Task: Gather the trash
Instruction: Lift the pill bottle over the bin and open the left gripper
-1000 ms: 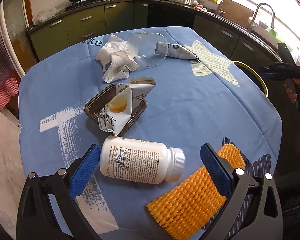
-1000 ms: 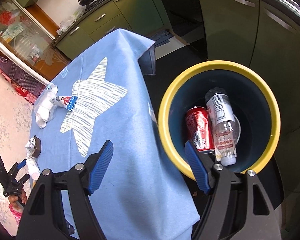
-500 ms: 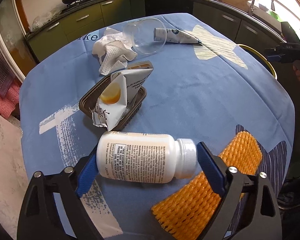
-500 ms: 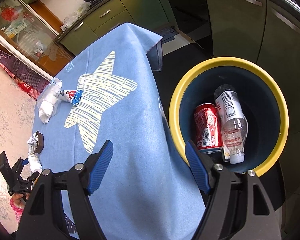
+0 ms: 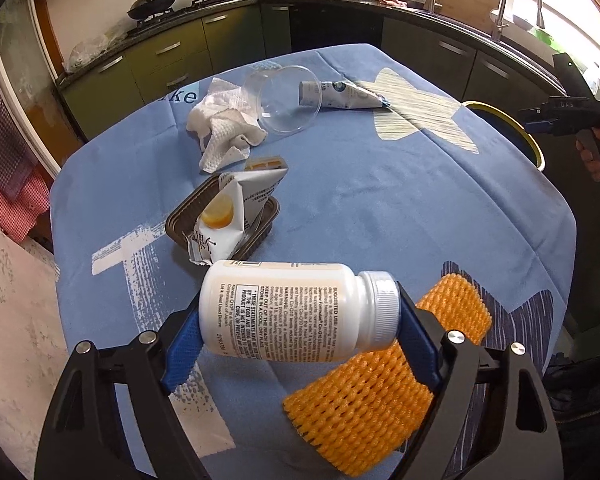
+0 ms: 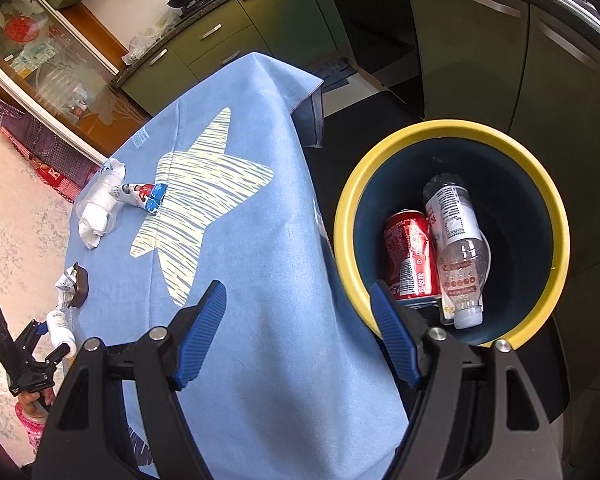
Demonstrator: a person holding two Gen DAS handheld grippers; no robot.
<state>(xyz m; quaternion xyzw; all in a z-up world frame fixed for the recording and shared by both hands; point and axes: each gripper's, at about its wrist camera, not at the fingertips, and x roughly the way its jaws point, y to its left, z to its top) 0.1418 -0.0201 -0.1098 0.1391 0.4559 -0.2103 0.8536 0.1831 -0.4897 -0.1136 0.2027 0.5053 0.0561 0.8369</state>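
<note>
A white pill bottle point(image 5: 292, 312) lies crosswise between the blue pads of my left gripper point(image 5: 296, 320), which press on its base and its cap. It hangs a little above the blue tablecloth point(image 5: 380, 200). The right wrist view shows the same bottle point(image 6: 60, 326) far off at the lower left. My right gripper point(image 6: 298, 296) stands open and holds nothing, over the table's edge beside the yellow-rimmed bin point(image 6: 556, 240). Inside the bin lie a red can point(image 6: 410, 256) and a clear plastic bottle point(image 6: 456, 240).
An orange foam net point(image 5: 384, 384) lies just right of the held bottle. Further back sit a brown tray point(image 5: 180, 220) holding a crushed carton point(image 5: 228, 216), a crumpled tissue point(image 5: 224, 132), a tipped clear cup point(image 5: 288, 104) and a squeezed tube point(image 5: 348, 96). Kitchen cabinets ring the table.
My left gripper's jaws came together on the white bottle, which has come up off the cloth with its cap end higher. The right gripper barely shifted over the bin.
</note>
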